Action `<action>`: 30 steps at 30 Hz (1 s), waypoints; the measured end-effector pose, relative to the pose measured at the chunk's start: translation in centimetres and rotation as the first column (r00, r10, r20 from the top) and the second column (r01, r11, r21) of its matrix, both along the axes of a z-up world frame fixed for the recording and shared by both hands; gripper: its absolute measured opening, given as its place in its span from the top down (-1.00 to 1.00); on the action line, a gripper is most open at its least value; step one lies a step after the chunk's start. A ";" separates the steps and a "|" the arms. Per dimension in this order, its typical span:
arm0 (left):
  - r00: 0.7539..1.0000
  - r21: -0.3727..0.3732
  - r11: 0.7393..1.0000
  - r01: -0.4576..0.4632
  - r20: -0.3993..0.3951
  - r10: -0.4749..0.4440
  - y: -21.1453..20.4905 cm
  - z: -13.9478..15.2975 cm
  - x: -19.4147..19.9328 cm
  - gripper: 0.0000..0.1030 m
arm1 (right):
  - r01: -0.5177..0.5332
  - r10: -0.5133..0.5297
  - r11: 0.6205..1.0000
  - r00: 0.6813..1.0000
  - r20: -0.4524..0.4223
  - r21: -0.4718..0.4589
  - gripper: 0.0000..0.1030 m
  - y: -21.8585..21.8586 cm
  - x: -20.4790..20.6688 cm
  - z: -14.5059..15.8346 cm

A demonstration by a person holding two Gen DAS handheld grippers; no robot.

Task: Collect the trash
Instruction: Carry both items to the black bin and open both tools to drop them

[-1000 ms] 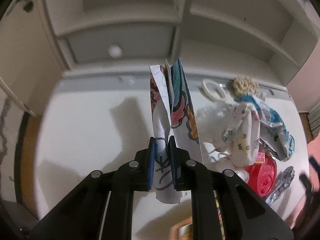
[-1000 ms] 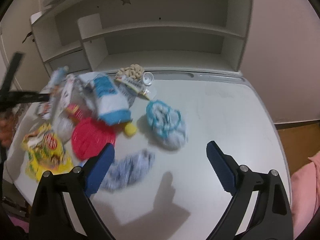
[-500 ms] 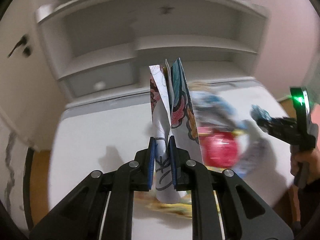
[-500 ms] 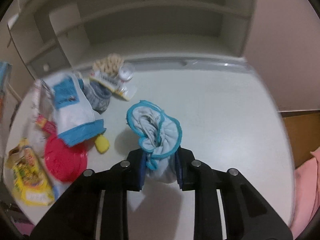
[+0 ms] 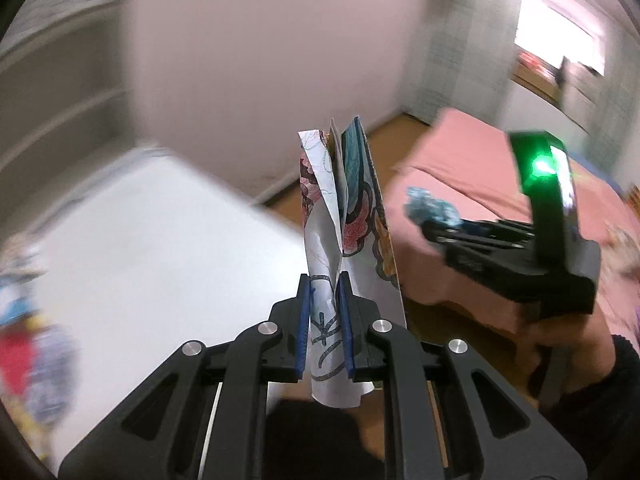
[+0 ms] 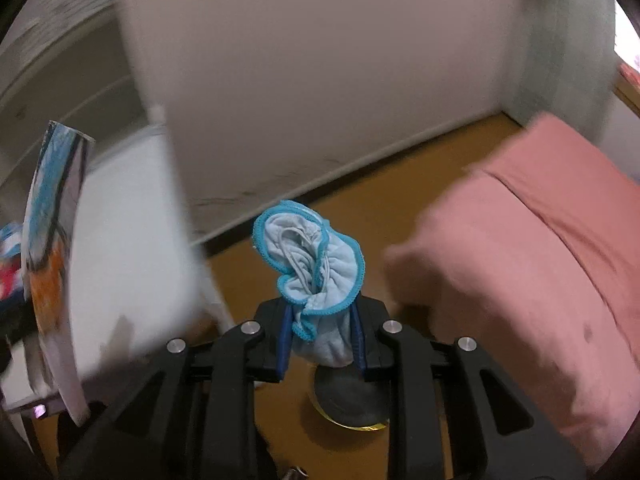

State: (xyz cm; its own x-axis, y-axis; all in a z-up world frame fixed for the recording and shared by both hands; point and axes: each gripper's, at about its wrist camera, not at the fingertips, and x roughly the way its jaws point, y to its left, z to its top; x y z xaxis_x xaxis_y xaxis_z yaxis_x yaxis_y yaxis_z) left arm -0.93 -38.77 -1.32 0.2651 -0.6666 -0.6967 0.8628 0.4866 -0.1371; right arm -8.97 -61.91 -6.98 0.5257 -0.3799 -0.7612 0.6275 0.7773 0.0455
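Note:
My left gripper is shut on a folded sheet of coloured drawing paper that stands upright between the jaws, over the white table's right edge. The paper also shows at the left of the right wrist view. My right gripper is shut on a bunched pale cloth with a blue hem, held out over the wooden floor. It also appears in the left wrist view, to the right of the paper. Both views are blurred by motion.
The white table lies to the left with several items blurred at its left end. A pink bed fills the right. A round dark bin with a gold rim sits on the wooden floor under the right gripper.
Both grippers swung right, away from the shelf and table toward the floor and bed. The right gripper, open a second ago, closed on the cloth and lifted it off the table.

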 end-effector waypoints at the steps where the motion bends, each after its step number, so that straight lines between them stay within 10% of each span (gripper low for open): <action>1: 0.999 0.005 0.999 0.032 -0.015 -0.032 -1.3 -0.8 -0.8 0.75 | 0.035 -0.035 0.999 0.999 -0.008 0.010 0.53 -1.1 -1.1 -0.8; 7: 0.975 0.074 0.978 0.196 -0.123 -0.186 -9.5 -9.7 -3.0 0.75 | 0.192 -0.186 0.976 0.980 -0.066 0.098 0.53 -6.9 -6.3 -6.8; 17: 0.969 0.296 0.938 0.179 -0.218 -0.116 -16.5 -25.2 -0.6 0.74 | 0.231 -0.193 0.947 0.965 -0.179 0.222 0.53 -9.7 -7.0 -14.9; 26: 0.967 0.305 0.933 0.192 -0.223 -0.126 -19.5 -26.8 -2.2 0.72 | 0.241 -0.193 0.936 0.961 -0.199 0.257 0.53 -11.0 -7.4 -16.8; 30: 0.968 0.311 0.927 0.211 -0.201 -0.153 -19.6 -26.8 -2.8 0.41 | 0.249 -0.202 0.933 0.960 -0.196 0.260 0.53 -11.2 -7.7 -16.6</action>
